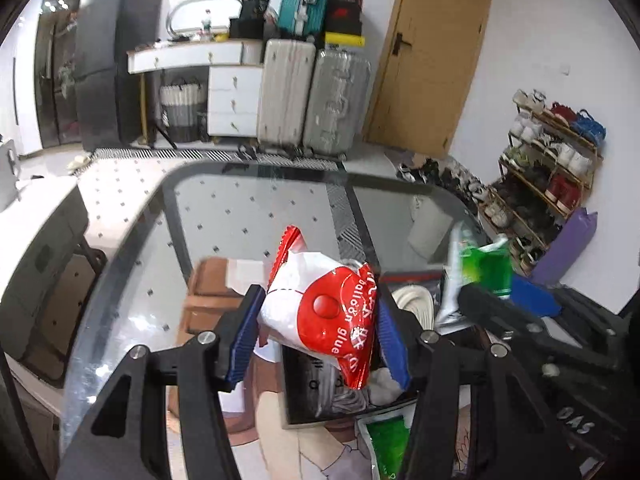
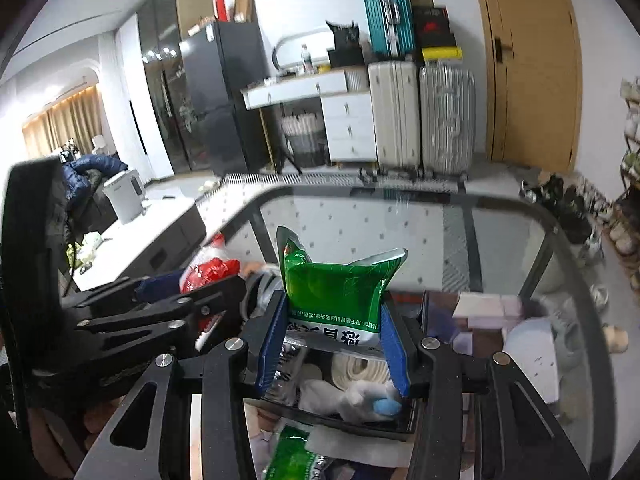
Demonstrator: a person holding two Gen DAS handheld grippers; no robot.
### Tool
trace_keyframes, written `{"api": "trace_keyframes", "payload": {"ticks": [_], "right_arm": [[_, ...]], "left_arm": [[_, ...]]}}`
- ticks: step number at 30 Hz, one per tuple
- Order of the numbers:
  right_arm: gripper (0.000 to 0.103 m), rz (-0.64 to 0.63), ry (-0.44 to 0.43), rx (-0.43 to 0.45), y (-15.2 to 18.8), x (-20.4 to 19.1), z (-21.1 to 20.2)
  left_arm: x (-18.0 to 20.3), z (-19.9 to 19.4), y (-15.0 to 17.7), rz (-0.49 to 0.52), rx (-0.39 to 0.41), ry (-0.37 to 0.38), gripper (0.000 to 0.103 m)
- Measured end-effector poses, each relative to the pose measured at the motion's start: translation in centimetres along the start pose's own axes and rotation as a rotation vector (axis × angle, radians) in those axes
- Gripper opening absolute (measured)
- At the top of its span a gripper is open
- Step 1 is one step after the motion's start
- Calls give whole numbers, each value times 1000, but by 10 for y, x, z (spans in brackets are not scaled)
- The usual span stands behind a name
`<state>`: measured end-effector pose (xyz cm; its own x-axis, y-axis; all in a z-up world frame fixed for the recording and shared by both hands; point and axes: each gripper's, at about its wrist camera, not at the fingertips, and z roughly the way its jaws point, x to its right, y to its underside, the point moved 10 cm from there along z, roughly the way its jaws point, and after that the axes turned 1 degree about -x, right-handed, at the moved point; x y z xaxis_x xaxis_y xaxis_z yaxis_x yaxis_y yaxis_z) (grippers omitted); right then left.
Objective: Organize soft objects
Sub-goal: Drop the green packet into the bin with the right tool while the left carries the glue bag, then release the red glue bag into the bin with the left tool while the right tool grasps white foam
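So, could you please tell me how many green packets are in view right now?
2. One green packet is held upright in the right gripper, above the black bin. Another green packet lies below the bin's near edge. More may be hidden inside the bin.

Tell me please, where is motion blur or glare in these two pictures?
In the left wrist view, the red and white packet in the left gripper is sharp, while the green packet beyond it is smeared by motion. In the right wrist view, that green packet in the right gripper is sharp; the glass table reflects light.
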<state>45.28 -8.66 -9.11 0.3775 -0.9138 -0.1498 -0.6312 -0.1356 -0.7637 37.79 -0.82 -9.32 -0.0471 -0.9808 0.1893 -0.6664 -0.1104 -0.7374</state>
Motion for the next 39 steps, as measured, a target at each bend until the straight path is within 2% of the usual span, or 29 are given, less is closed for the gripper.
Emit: {"api": "trace_keyframes", "payload": {"ticks": [6,8,12,14,16,19,24,30,35,39], "right_arm": [[45,62,-19,-120,23,11,37],[49,85,-48,-150,29,12,44],[58,95,-24,-159,35,17,48],[62,115,-34,-165,35,19,48],[69,134,-62,-152,34,18,43],[76,128,-57,-124,30,18,32],[76,132,-68,-89,28,23,9],[76,125,-63,-85,37,35,-11],[76,100,-45,-119,53,47,-16],[76,57,-48,-173,77,50,-16]], "left_arm": [[6,20,16,39,-40,-13,54],[7,25,19,49,-51,-20,54],[7,25,19,61,-50,-31,55],[6,25,21,48,-62,-34,60],[1,24,22,27,-70,-36,72],[0,19,18,28,-50,-40,72],[7,4,13,49,-26,-23,75],[1,-4,14,22,-46,9,75],[13,-31,17,75,8,23,75],[26,-51,32,78,-4,61,75]]}}
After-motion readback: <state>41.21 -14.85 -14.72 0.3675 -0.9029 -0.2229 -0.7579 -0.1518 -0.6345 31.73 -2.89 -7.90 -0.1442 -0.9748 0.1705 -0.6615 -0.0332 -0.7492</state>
